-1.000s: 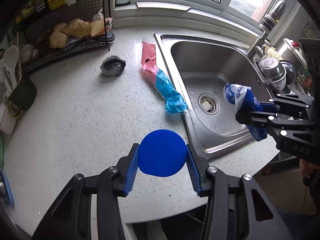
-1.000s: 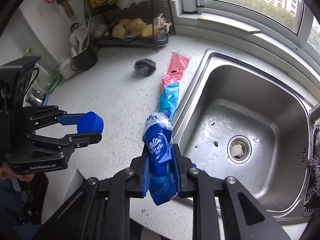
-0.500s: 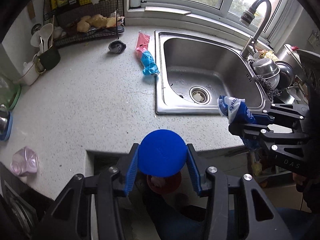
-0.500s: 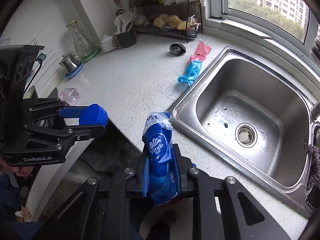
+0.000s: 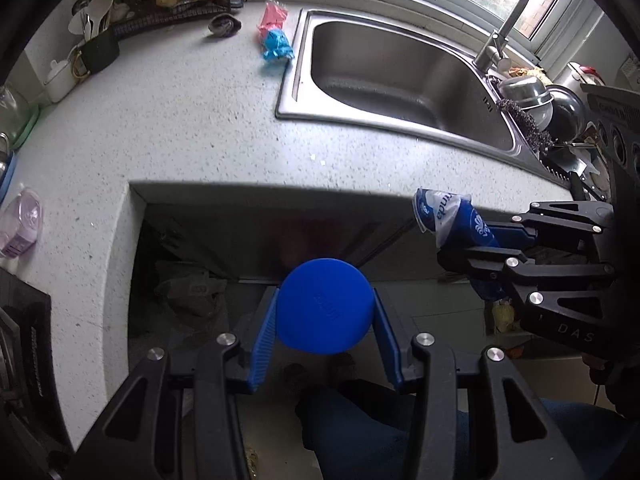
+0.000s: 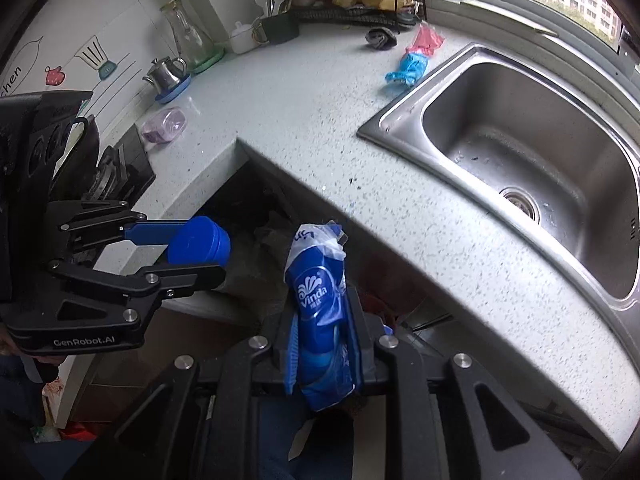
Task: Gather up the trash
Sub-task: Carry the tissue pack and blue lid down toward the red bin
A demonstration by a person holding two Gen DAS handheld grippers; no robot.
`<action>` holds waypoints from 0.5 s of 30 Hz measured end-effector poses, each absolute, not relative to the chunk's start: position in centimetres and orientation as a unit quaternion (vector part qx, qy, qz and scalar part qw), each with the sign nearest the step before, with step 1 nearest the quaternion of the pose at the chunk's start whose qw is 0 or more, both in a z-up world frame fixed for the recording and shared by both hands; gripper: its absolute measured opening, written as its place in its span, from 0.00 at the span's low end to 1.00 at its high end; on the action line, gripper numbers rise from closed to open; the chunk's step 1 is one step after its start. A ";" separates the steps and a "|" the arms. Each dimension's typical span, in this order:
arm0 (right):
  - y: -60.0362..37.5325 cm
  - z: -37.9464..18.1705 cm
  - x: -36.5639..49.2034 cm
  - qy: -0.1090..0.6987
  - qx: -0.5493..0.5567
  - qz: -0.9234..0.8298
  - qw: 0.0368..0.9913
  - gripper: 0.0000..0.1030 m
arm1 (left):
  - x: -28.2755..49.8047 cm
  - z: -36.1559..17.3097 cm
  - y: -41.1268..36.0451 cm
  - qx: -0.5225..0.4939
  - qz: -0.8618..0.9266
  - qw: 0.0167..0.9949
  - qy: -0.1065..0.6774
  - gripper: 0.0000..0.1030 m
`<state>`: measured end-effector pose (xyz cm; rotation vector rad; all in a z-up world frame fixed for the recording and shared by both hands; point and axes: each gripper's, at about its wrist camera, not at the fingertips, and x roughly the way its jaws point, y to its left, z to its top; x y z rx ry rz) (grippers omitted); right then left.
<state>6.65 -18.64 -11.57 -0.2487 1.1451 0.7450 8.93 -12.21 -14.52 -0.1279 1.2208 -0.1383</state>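
Note:
My left gripper [image 5: 325, 312] is shut on a round blue lid [image 5: 325, 305], held off the counter's front edge over a dark gap. The same lid [image 6: 199, 241] shows from the side in the right wrist view, clamped in the left gripper [image 6: 188, 250]. My right gripper [image 6: 322, 324] is shut on a crumpled blue Vinda tissue wrapper [image 6: 318, 296], also out past the counter edge; the wrapper [image 5: 452, 218] shows at the right of the left wrist view. A pink and blue plastic wrapper [image 5: 274, 36] lies on the counter left of the sink [image 5: 404, 76].
A dark wad [image 5: 224, 26] sits near the wire rack [image 5: 192, 4] at the back. A purple container [image 6: 165, 124], a small teapot [image 6: 166, 74] and a stove [image 6: 108, 172] are at the counter's left. Dishes [image 5: 536, 96] crowd the sink's right side. A person's legs are below.
Both grippers have drawn back from the counter and sunk past its front edge, each keeping its load. The counter and sink now look farther off.

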 end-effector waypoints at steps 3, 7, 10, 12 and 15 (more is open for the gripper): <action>-18.1 -14.4 6.4 0.550 -0.113 0.340 0.754 0.18 | 8.1 -17.3 -12.2 -0.072 -0.071 0.802 0.589 0.42; -17.3 -18.4 6.4 0.575 -0.118 0.329 0.740 0.18 | 7.9 -22.0 -12.1 -0.086 -0.080 0.780 0.615 0.42; -16.7 -21.7 6.8 0.594 -0.114 0.318 0.730 0.18 | 8.3 -25.5 -12.2 -0.079 -0.085 0.768 0.630 0.42; -16.2 -23.7 7.1 0.599 -0.112 0.314 0.728 0.18 | 8.7 -27.9 -12.0 -0.077 -0.088 0.763 0.636 0.42; -15.6 -27.1 7.4 0.599 -0.120 0.311 0.728 0.18 | 9.4 -31.4 -11.7 -0.082 -0.093 0.757 0.642 0.42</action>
